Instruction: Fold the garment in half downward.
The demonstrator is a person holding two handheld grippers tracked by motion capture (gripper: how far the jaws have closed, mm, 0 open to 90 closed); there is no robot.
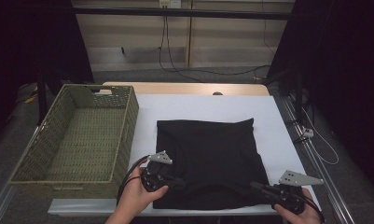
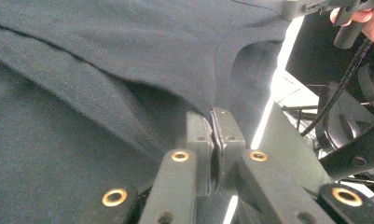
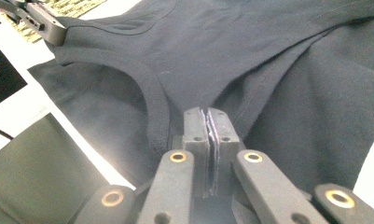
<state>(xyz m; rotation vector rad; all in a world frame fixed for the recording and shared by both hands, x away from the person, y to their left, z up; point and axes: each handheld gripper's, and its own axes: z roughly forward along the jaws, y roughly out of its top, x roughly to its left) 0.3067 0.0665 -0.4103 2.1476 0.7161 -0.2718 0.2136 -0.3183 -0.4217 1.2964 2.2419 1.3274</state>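
A black garment (image 1: pixel 208 144) lies folded on the white table top (image 1: pixel 198 105). Both grippers hold its near edge, which is lifted slightly. My left gripper (image 1: pixel 179 179) is at the near left corner, and its jaws are shut on a fold of the black cloth (image 2: pixel 128 70), pinched between the pads (image 2: pixel 199 128). My right gripper (image 1: pixel 256 185) is at the near right corner, with its jaws shut on the cloth (image 3: pixel 268 70) beside the ribbed neckline (image 3: pixel 154 102). The cloth hangs taut between the two grippers.
A woven green basket (image 1: pixel 131 105) stands at the left of the table, next to the garment. The right gripper and a hand (image 2: pixel 369 23) appear at the top right of the left gripper view. The table's right edge has a metal rail (image 1: pixel 315 158).
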